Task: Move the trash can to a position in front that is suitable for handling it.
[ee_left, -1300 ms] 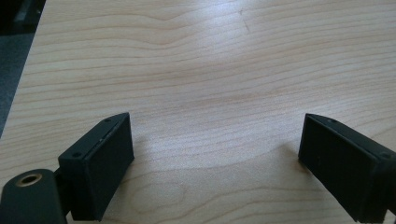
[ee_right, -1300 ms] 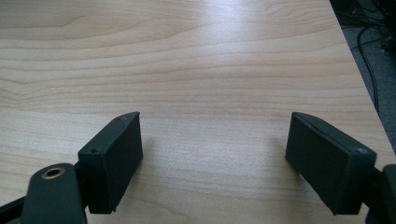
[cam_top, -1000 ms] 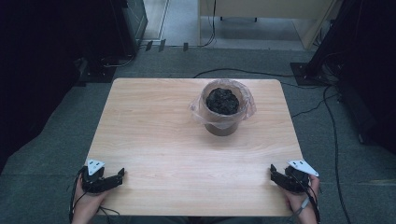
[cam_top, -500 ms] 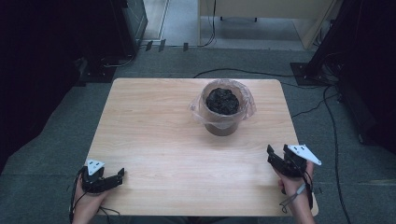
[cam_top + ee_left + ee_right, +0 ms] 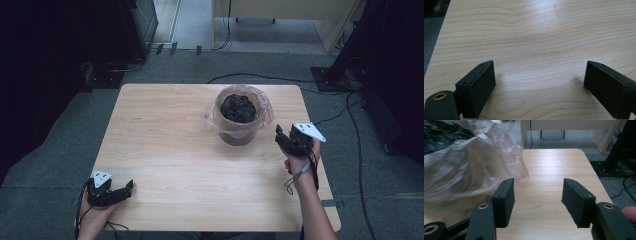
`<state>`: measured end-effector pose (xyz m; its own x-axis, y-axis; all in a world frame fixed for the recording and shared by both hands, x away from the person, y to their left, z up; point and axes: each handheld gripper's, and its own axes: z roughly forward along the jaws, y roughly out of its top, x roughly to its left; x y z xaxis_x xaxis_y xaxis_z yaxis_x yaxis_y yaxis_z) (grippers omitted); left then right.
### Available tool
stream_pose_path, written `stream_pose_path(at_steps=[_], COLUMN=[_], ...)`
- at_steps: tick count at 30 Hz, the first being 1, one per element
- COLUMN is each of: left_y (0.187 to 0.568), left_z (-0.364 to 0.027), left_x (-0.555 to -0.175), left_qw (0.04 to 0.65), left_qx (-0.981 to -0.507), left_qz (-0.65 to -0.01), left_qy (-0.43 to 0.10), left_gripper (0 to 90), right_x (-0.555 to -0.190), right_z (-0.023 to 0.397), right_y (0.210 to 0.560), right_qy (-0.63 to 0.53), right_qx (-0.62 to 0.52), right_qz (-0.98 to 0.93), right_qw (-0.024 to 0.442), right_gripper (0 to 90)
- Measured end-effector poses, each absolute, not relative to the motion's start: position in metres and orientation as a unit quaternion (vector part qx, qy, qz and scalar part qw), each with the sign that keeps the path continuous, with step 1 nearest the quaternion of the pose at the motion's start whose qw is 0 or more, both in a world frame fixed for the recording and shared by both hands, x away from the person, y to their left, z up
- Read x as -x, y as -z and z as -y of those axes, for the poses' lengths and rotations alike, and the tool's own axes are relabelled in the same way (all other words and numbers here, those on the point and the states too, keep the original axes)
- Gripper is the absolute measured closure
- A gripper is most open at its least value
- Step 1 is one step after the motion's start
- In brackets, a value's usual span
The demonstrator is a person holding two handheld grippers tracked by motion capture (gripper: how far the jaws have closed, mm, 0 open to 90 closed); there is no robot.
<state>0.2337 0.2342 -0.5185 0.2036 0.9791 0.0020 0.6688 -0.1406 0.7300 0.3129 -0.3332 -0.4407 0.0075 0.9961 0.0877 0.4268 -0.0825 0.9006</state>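
Pot [image 5: 239, 122] stood on the desk [image 5: 165, 145], toward the far edge and right of centre. It was lined with a clear plastic bag [image 5: 264, 111] whose crumpled rim flared out past the pot's wall; dark, soil-like matter [image 5: 238, 107] filled the inside.

Right gripper [image 5: 283, 141] was held above the desk just beside the pot's right flank, jaws pointing toward it. Its jaws had just been closing and stood partly apart, nothing between them. In the right gripper view, the bag [image 5: 474, 167] bulged in from the left, its lower fold just beside the left jaw; whether film and jaw touched could not be told. The gap between the jaws of this gripper [image 5: 537, 192] showed bare desk [image 5: 554, 165].

Left gripper [image 5: 116, 192] sat at the near left corner of the desk, well apart from the pot, jaws wide apart and holding nothing. In the left gripper view, that gripper [image 5: 539, 80] framed plain wood grain [image 5: 536, 30].

No brand, label or legible writing was seen on pot, bag, desk or grippers.
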Motion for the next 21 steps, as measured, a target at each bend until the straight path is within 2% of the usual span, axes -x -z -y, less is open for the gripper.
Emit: stream_pose_path(at_steps=[8, 12, 16, 21], left_y=[0.519, 0.519, 0.519, 0.518], left_z=[-0.234, -0.234, -0.234, -0.235], left_x=[-0.234, -0.234, -0.234, -0.233], left_qw=[0.308, 0.308, 0.309, 0.311], left_qx=[-0.71, -0.709, -0.709, -0.707], left_qz=[-0.58, -0.581, -0.581, -0.581], left_qy=[-0.253, -0.253, -0.253, -0.256], left_gripper=[10.1, 10.3, 10.4, 13.5], right_x=[-0.366, -0.389, -0.406, -0.417], right_z=[0.343, 0.342, 0.339, 0.332], right_y=[0.454, 0.458, 0.459, 0.461], right_qy=[-0.414, -0.403, -0.409, -0.42], right_qx=[-0.625, -0.597, -0.599, -0.568], right_qz=[-0.571, -0.594, -0.599, -0.628], right_qw=[0.334, 0.358, 0.341, 0.327], right_gripper=[61.0, 67.2, 74.6, 75.4])
